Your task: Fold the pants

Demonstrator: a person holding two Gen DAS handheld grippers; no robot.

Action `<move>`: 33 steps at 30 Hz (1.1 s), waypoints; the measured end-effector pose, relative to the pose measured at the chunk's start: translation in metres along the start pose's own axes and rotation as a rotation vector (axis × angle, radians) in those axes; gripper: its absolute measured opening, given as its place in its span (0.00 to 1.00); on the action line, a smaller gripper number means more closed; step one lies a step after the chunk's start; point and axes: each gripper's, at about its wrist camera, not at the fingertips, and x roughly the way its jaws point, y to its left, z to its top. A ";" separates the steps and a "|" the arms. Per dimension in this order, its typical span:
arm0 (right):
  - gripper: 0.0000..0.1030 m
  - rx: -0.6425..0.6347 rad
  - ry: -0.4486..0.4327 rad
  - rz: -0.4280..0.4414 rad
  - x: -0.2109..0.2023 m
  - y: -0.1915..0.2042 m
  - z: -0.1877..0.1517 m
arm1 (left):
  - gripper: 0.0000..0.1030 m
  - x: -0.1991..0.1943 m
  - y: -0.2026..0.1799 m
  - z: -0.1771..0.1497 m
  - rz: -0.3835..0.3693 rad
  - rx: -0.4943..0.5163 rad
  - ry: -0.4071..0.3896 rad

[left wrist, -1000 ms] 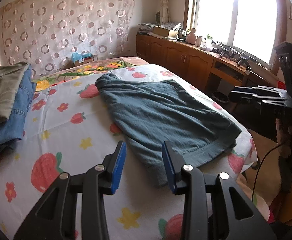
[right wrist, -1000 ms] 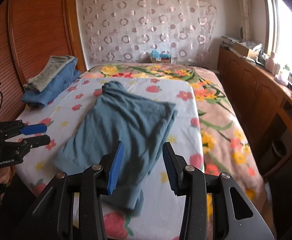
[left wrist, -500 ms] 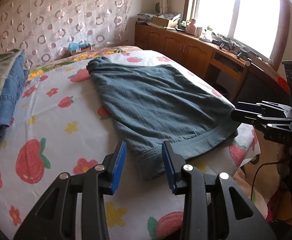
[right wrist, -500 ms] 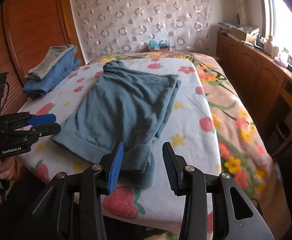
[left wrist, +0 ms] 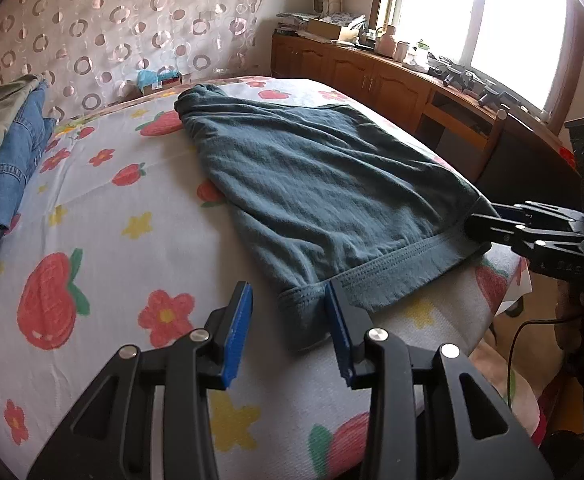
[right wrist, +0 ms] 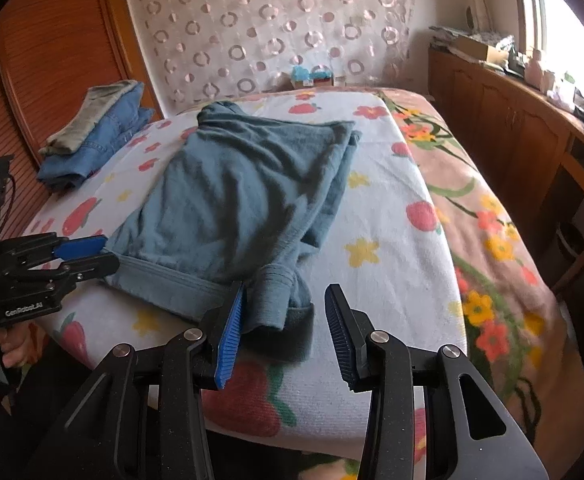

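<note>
This is a bedroom in a home. A bed covered by a white sheet printed with strawberries and flowers (left wrist: 103,240) fills the centre of the frame. A sheer curtain patterned with rings (right wrist: 275,32) hangs at top centre, a long wooden sideboard cluttered with small items (left wrist: 376,76) runs beneath the bright window (left wrist: 484,20) at upper right, and a stack of folded denim and olive clothes (right wrist: 99,136) sits at left.

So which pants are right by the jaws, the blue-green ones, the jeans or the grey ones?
The blue-green pants, spread flat mid-bed; their near hem lies between both sets of open jaws. The jeans and the grey pants sit stacked at the bed's far edge.
</note>
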 end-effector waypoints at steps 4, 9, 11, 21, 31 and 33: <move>0.40 0.012 0.018 -0.001 0.007 -0.002 -0.003 | 0.35 0.000 0.000 0.000 -0.002 -0.002 -0.001; 0.39 -0.002 0.010 -0.006 0.006 0.000 -0.005 | 0.35 0.000 -0.001 0.000 0.000 -0.009 -0.002; 0.34 -0.010 0.007 0.003 0.006 0.001 -0.006 | 0.35 0.000 -0.002 0.000 0.003 -0.008 -0.003; 0.30 -0.013 -0.005 0.017 0.006 0.001 -0.008 | 0.35 -0.006 -0.006 0.003 0.000 -0.009 -0.011; 0.30 -0.012 -0.006 0.018 0.006 0.001 -0.008 | 0.35 0.003 -0.006 0.000 -0.027 -0.026 0.014; 0.30 -0.009 -0.005 0.019 0.006 0.001 -0.008 | 0.35 0.004 -0.006 0.000 -0.029 -0.030 0.017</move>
